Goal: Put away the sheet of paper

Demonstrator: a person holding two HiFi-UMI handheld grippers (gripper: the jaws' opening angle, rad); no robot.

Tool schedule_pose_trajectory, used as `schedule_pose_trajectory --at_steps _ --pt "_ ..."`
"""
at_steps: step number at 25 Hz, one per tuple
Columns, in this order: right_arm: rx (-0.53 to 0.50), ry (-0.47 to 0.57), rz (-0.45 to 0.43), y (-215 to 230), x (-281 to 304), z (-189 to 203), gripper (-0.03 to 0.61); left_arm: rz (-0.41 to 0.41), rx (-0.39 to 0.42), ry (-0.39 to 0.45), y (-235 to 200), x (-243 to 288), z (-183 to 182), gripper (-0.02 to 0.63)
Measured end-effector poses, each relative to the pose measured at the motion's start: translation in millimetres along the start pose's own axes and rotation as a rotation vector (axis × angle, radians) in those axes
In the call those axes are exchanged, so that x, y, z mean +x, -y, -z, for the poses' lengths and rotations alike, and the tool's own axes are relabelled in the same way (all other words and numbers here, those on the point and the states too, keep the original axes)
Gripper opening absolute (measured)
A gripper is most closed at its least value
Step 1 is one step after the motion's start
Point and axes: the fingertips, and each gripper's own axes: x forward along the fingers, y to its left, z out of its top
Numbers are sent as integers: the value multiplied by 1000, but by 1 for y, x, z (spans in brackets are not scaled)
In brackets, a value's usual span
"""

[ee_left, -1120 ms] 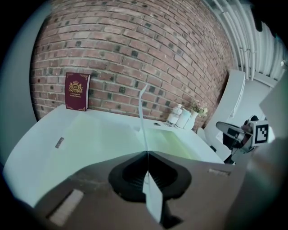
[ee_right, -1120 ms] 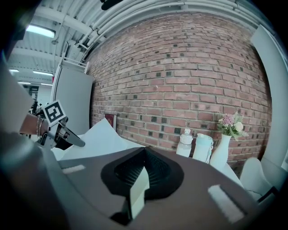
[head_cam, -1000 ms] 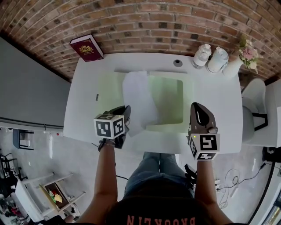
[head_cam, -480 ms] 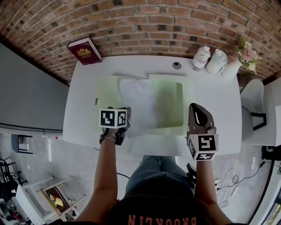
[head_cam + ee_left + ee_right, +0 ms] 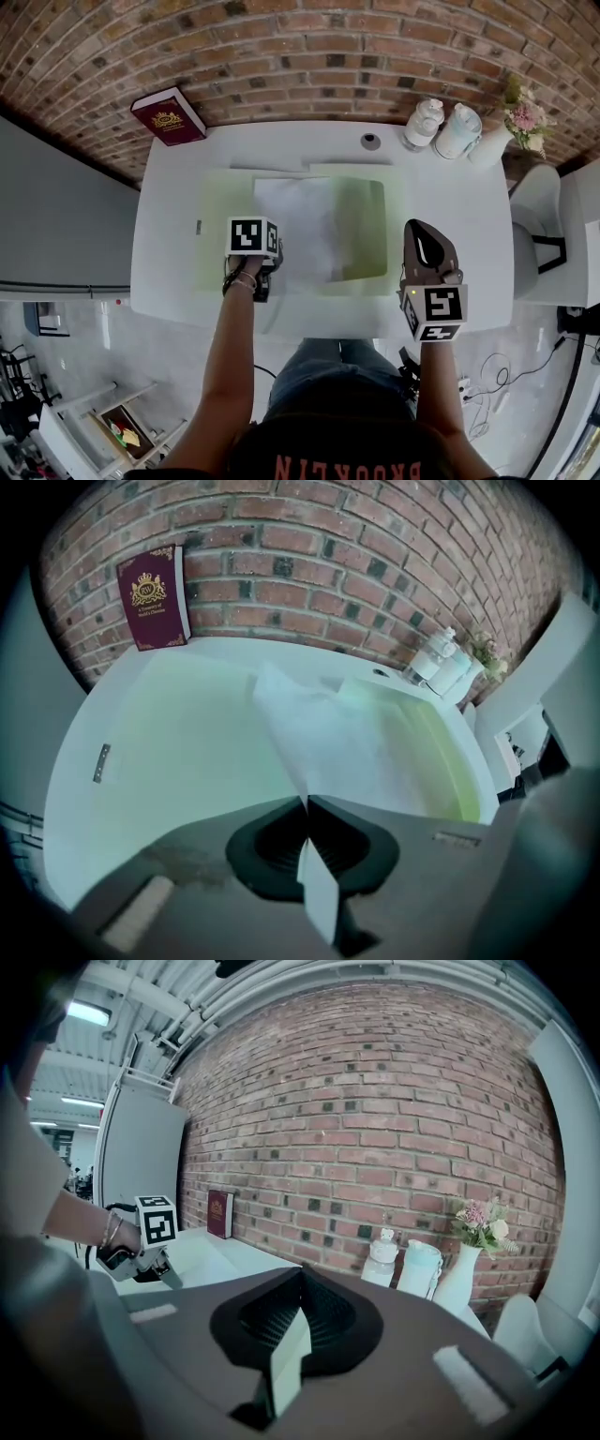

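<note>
Sheet of paper (image 5: 302, 221) lowered flatter over green folder (image 5: 367, 230), left claw (image 5: 306, 804) clamped

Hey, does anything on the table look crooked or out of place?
Only the sheet of paper: it lies slightly askew across the open green folder, near corner pinched in the shut left gripper, far corner curling up rather than flat. Nothing looks spilled or damaged.

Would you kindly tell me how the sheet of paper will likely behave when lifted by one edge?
Probably floppy: the sheet of paper curves away from the shut left gripper. Likely light, being thin. It may slide on the smooth green folder.
</note>
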Motion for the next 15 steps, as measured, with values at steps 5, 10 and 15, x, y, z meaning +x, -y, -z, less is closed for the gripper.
schedule_pose_trajectory --at_steps 5,10,15 --pt "1 -26 -10 5 9 4 2 -11 -4 -15 6 8 -8 -5" --pt "-10 -54 1 20 15 8 2 -12 0 -25 21 14 -12 -5" --pt "-12 -55 0 40 13 11 2 -10 -7 -30 39 23 -12 -5"
